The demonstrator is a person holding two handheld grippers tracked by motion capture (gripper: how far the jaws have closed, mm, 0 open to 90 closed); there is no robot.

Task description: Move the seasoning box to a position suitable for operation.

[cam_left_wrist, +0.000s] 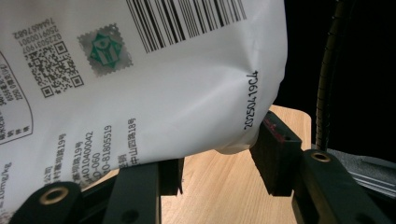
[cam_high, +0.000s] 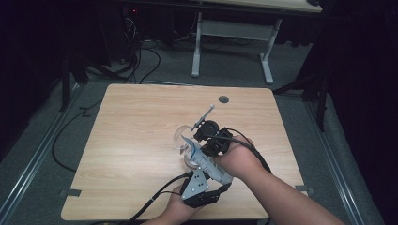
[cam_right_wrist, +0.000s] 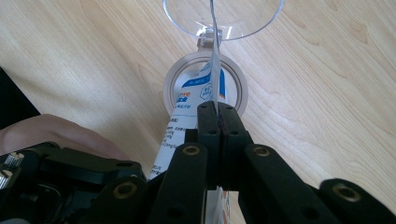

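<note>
Right gripper (cam_right_wrist: 217, 109) has its jaws pressed together on the thin edge of the white printed pouch (cam_right_wrist: 205, 88), holding it over the round clear jar (cam_right_wrist: 205, 86) with its hinged lid (cam_right_wrist: 223, 18) flipped back. Left gripper (cam_left_wrist: 217, 165) pinches the pouch's bulging lower end, barcode side showing. All of it sits mid-right on the wooden table (cam_high: 136, 140), a metal rod (cam_high: 202, 117) just beyond.

Both grippers are held close together; right gripper (cam_right_wrist: 218, 112) is clamped tight, left gripper (cam_left_wrist: 217, 158) is kept part-open.
</note>
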